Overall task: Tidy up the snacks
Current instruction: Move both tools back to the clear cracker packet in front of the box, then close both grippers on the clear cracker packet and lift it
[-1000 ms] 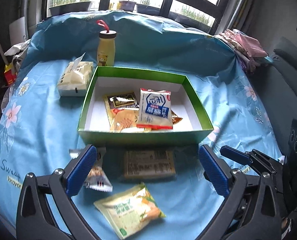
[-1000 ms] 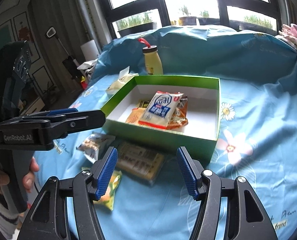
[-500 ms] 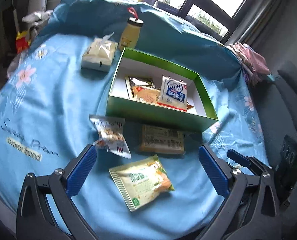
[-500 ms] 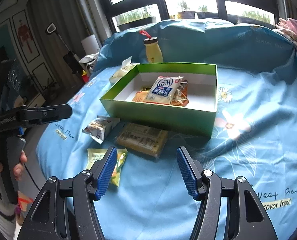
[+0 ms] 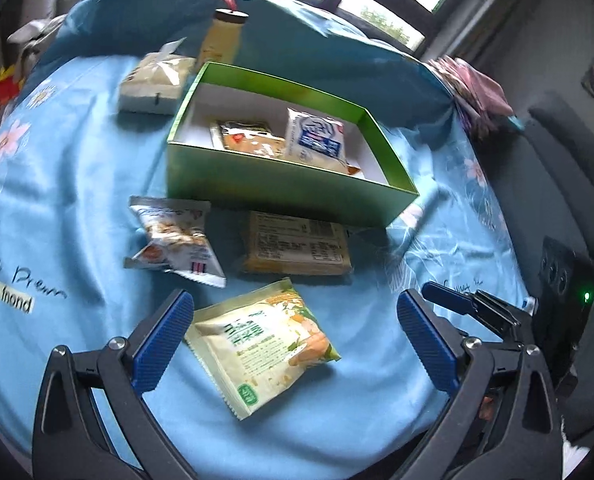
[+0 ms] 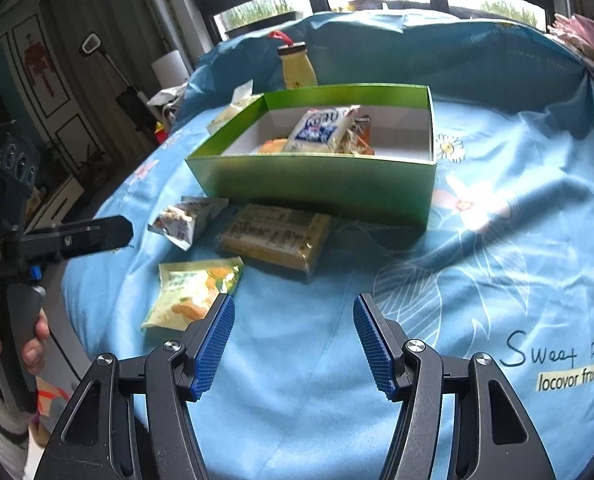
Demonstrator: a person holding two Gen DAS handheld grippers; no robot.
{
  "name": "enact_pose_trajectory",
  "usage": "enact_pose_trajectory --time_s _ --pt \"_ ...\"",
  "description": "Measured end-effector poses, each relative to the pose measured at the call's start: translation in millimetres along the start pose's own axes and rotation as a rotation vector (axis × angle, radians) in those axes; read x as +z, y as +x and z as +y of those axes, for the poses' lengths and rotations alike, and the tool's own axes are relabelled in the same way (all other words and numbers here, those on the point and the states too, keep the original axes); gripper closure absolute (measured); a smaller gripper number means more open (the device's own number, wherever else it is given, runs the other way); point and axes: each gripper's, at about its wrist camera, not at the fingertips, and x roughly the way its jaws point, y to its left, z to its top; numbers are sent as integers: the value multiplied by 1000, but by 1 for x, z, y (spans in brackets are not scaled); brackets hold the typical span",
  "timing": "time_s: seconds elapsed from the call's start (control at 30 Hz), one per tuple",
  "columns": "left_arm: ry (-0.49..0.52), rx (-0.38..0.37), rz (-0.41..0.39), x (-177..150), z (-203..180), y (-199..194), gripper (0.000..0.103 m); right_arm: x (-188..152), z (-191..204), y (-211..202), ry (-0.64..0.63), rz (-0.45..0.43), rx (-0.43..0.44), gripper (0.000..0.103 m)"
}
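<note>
A green box (image 5: 281,188) (image 6: 321,184) on the blue cloth holds several snack packs, a blue-white one (image 5: 317,140) on top. Three packs lie in front of it: a green-yellow bag (image 5: 261,340) (image 6: 193,292), a tan cracker pack (image 5: 297,244) (image 6: 277,240) and a small white pack (image 5: 173,236) (image 6: 185,220). My left gripper (image 5: 291,340) is open and empty, its jaws either side of the green-yellow bag and above it. My right gripper (image 6: 293,344) is open and empty over bare cloth, short of the cracker pack.
A yellow drink bottle (image 5: 223,36) (image 6: 297,66) and a tissue pack (image 5: 155,84) stand behind the box. Folded pink cloth (image 5: 473,92) lies at the far right. A dark chair (image 5: 565,184) stands beyond the table's right edge.
Both grippers have drawn back from the box and toward the loose packs. The left one now frames the green-yellow bag. Both stay open.
</note>
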Motion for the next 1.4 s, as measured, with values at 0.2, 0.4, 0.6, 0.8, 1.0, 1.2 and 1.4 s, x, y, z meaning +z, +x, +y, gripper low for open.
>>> enact_pose_trajectory --time_s 0.2,0.4,0.6,0.8,1.0,1.2,1.4 --pt "49 -10 13 18 -8 24 1 0 -4 17 11 25 8 41" --pt "8 -36 111 43 -4 61 1 6 -9 31 44 33 47 41" --pt "-58 -48 200 59 7 87 1 14 -20 46 99 44 98 41" --pt "-110 -54 271 63 14 98 2 22 -28 60 152 59 153 41" --pt "-111 -53 300 62 15 100 8 29 -29 74 170 80 198 41" --pt "-109 -12 336 60 17 108 20 35 -29 85 178 96 223 44" --pt "-103 20 336 55 22 111 33 33 -30 89 151 111 205 58"
